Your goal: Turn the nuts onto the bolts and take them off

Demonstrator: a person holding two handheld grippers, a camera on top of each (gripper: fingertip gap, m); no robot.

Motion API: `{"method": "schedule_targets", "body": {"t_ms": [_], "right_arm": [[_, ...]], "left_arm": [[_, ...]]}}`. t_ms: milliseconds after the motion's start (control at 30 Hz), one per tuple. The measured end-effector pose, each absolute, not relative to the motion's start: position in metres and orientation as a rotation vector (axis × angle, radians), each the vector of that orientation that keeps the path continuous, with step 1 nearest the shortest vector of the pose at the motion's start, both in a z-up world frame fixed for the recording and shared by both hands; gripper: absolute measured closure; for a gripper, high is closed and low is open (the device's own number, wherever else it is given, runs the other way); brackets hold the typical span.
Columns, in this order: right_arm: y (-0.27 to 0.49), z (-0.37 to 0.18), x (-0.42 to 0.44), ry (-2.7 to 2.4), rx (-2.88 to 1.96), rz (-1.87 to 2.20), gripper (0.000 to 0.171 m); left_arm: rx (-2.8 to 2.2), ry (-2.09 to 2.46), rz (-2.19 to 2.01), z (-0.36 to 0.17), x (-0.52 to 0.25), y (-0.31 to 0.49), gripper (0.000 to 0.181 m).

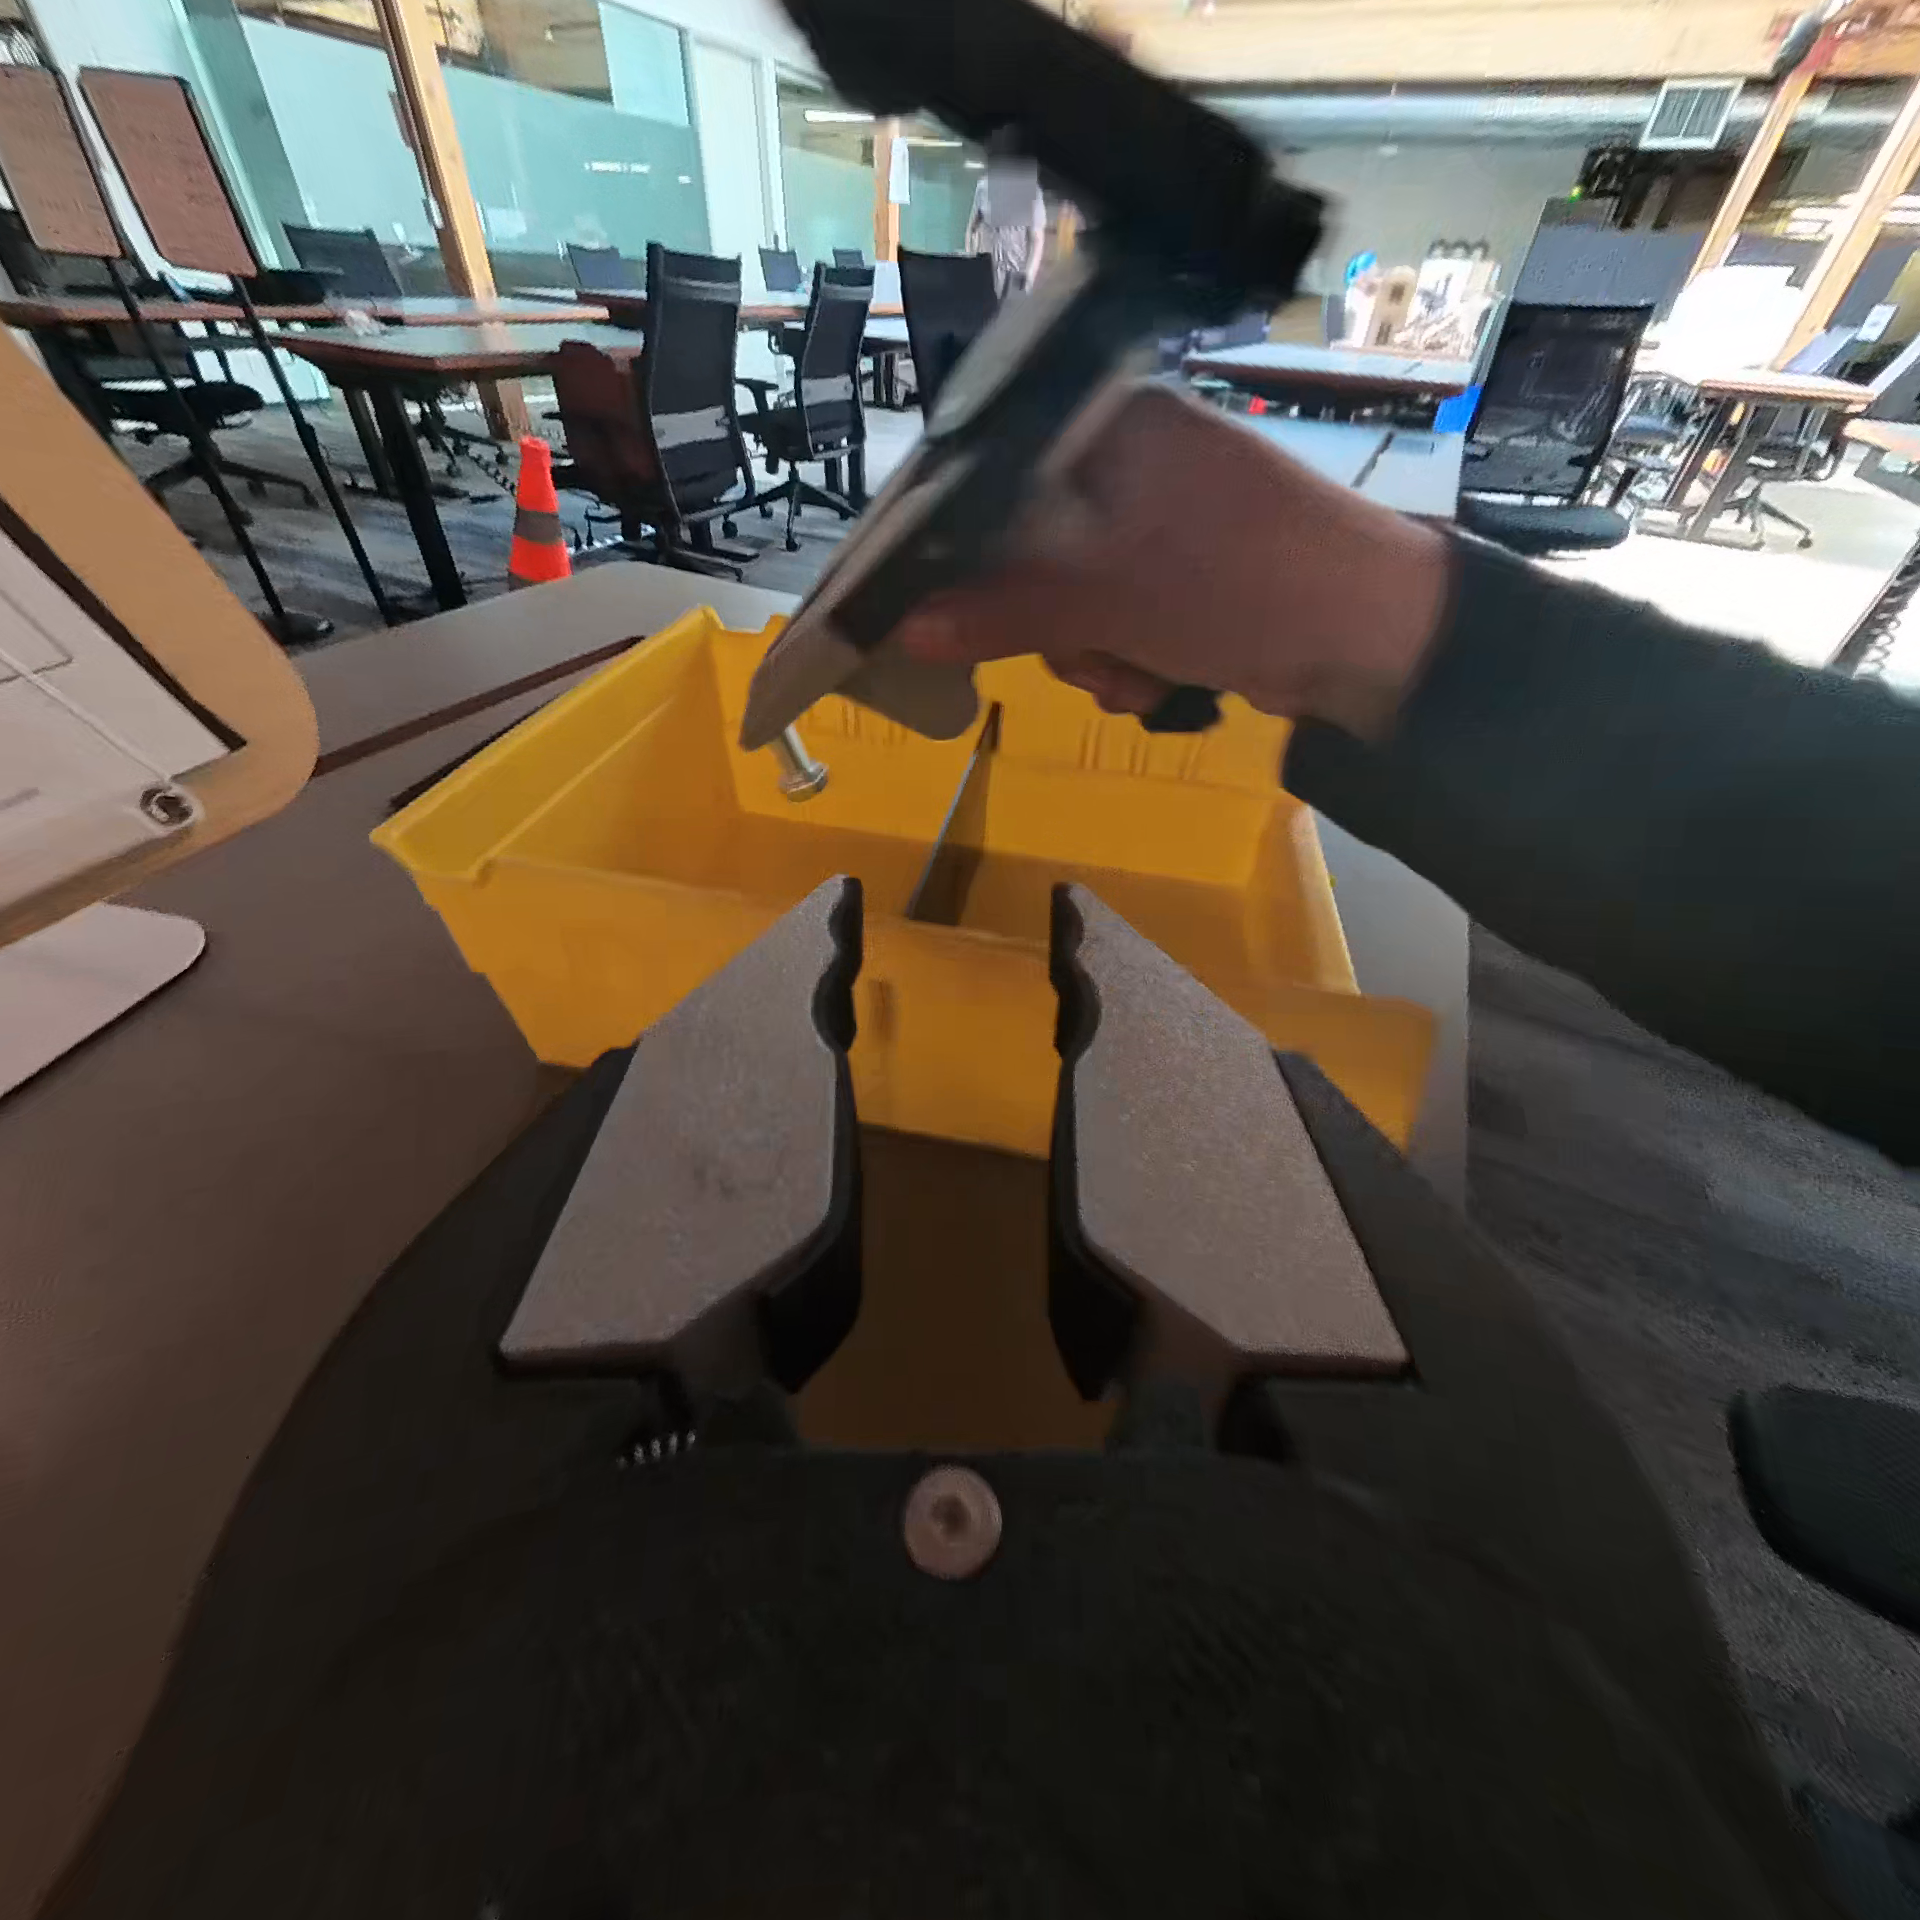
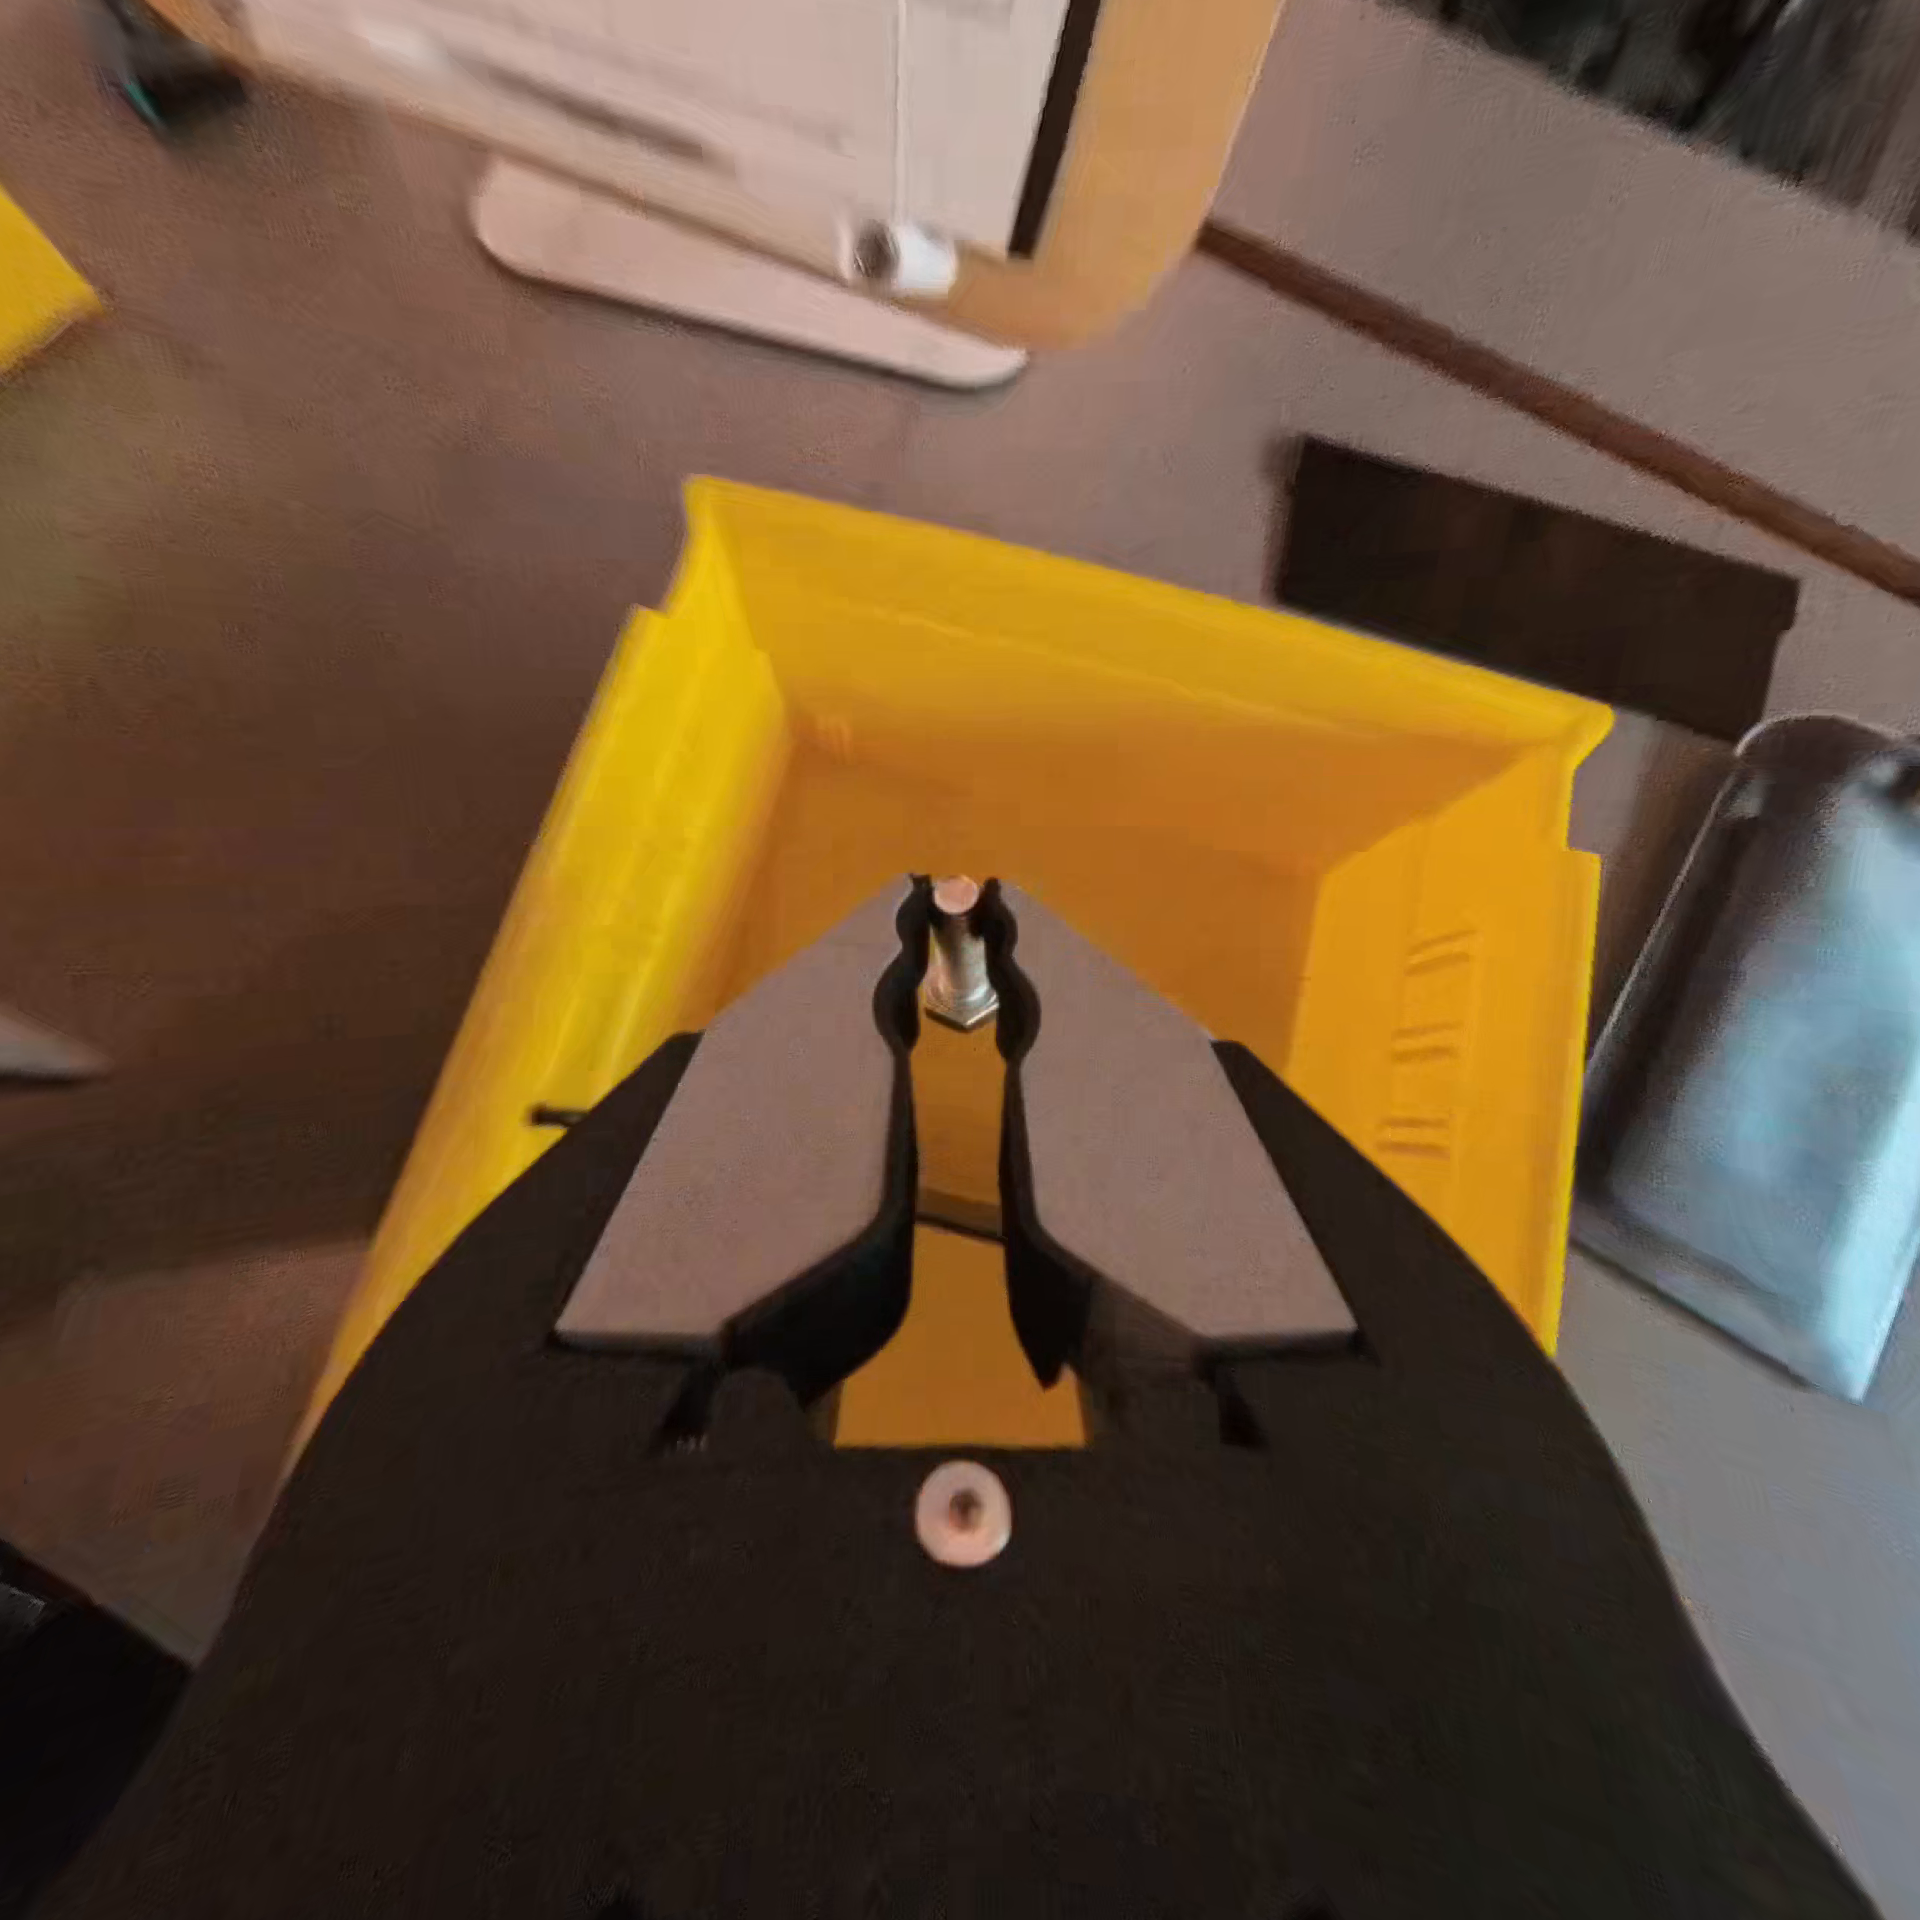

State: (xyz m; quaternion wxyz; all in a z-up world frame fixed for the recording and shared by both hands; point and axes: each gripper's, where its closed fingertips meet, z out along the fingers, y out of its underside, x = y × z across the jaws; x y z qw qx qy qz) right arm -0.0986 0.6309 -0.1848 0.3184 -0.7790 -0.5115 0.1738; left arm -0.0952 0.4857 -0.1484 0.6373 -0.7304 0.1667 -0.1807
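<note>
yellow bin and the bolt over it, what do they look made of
The yellow bin looks like moulded plastic: even saturated colour, thin walls, ribs, a soft sheen. The bolt, held in the right gripper with its jaws closed on the shank, looks like bare, probably plated steel: silvery, with bright glints on its hex head.

Each black claw (image 1: 956, 935) has grey scalloped fingers (image 1: 717, 1122), a silver screw (image 1: 952, 1522); dark sleeve (image 1: 1662, 831).

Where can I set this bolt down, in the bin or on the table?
The right gripper holds the bolt over the bin's left compartment, whose floor looks bare up to the divider. The right compartment is mostly hidden. Bare table lies between bin and the white stand. The bin's near side is crowded by the open left gripper.
</note>
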Motion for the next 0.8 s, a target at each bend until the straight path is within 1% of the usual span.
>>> {"method": "schedule_targets", "body": {"t_ms": [67,133,167,200,267,333,400,467,533,600,633,667,700,800], "right_arm": [[0.646,-0.224,-0.098,-1.45,-2.248,0.253,0.164],[0.651,-0.253,-0.095,-1.53,-2.384,0.111,0.163],[0.653,-0.258,-0.093,-1.544,-2.401,0.05,0.156],[0.655,-0.256,-0.094,-1.541,-2.378,0.016,0.155],[0.65,-0.236,-0.101,-1.51,-2.259,0.063,0.146],[0.631,-0.208,-0.106,-1.476,-2.152,0.194,0.137],[0.604,-0.179,-0.107,-1.446,-2.044,0.339,0.136],[0.573,-0.152,-0.107,-1.429,-1.941,0.453,0.136],[0.542,-0.133,-0.108,-1.431,-1.845,0.53,0.135],[0.515,-0.124,-0.112,-1.451,-1.78,0.573,0.133],[0.502,-0.122,-0.114,-1.463,-1.758,0.589,0.133],[0.491,-0.121,-0.116,-1.475,-1.741,0.598,0.132],[0.481,-0.121,-0.118,-1.488,-1.727,0.599,0.13],[0.46,-0.116,-0.117,-1.504,-1.682,0.572,0.129]], "left_arm": [[-1.703,0.39,-0.396,-0.147,-0.103,0.463,0.142],[-1.746,0.409,-0.374,-0.141,-0.114,0.435,0.131],[-1.779,0.414,-0.343,-0.138,-0.124,0.419,0.127],[-1.816,0.415,-0.296,-0.135,-0.138,0.402,0.123],[-1.884,0.405,-0.177,-0.132,-0.177,0.362,0.119],[-1.962,0.342,-0.027,-0.135,-0.23,0.319,0.115],[-2.049,0.224,0.113,-0.146,-0.287,0.276,0.113],[-2.122,0.124,0.118,-0.163,-0.322,0.242,0.11],[-2.148,0.059,-0.005,-0.18,-0.33,0.229,0.11],[-2.157,0.091,-0.219,-0.196,-0.31,0.231,0.113],[-2.162,0.096,-0.284,-0.202,-0.301,0.234,0.1],[-2.157,0.114,-0.309,-0.205,-0.298,0.236,0.103],[-2.154,0.127,-0.335,-0.205,-0.296,0.236,0.111],[-2.206,0.142,-0.294,-0.201,-0.323,0.231,0.11]]}}
